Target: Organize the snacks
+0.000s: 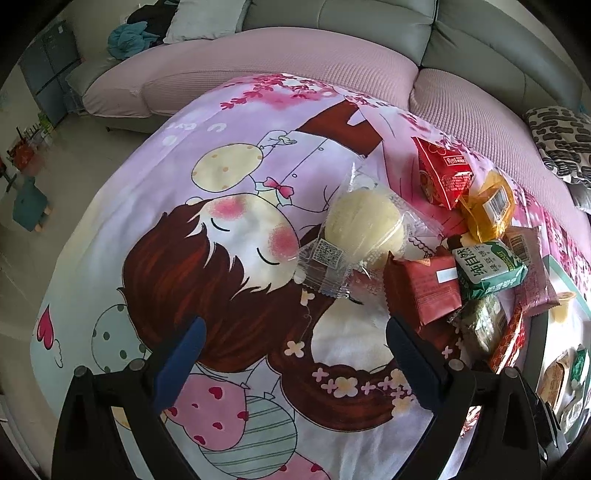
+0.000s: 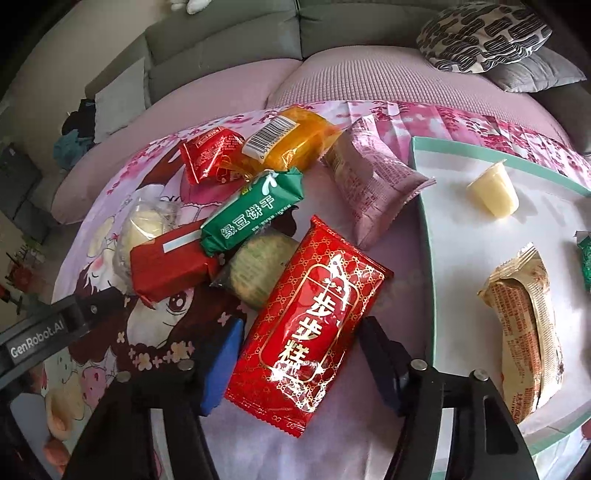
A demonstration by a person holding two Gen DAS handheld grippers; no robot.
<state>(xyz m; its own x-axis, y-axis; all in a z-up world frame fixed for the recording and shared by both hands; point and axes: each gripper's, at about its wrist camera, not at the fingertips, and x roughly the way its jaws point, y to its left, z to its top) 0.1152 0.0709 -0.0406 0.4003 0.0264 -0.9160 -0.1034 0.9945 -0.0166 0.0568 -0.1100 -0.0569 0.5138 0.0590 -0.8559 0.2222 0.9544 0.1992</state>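
A pile of wrapped snacks lies on a cartoon-print cloth (image 1: 229,206). In the right wrist view, a large red and gold cake packet (image 2: 310,325) lies between the fingers of my right gripper (image 2: 299,369); the jaws stand at its sides, and whether they press it I cannot tell. Behind it lie a green biscuit packet (image 2: 255,210), a red packet (image 2: 170,266), an orange packet (image 2: 291,138) and a pink packet (image 2: 373,177). My left gripper (image 1: 295,354) is open and empty, just short of a clear-wrapped pale bun (image 1: 364,229).
A white tray with a teal rim (image 2: 428,236) sits at the right, holding a jelly cup (image 2: 493,194), a tan wrapped cake (image 2: 524,325) and a green packet at its edge. A pink-covered sofa (image 1: 258,66) curves behind, with a patterned cushion (image 2: 480,33).
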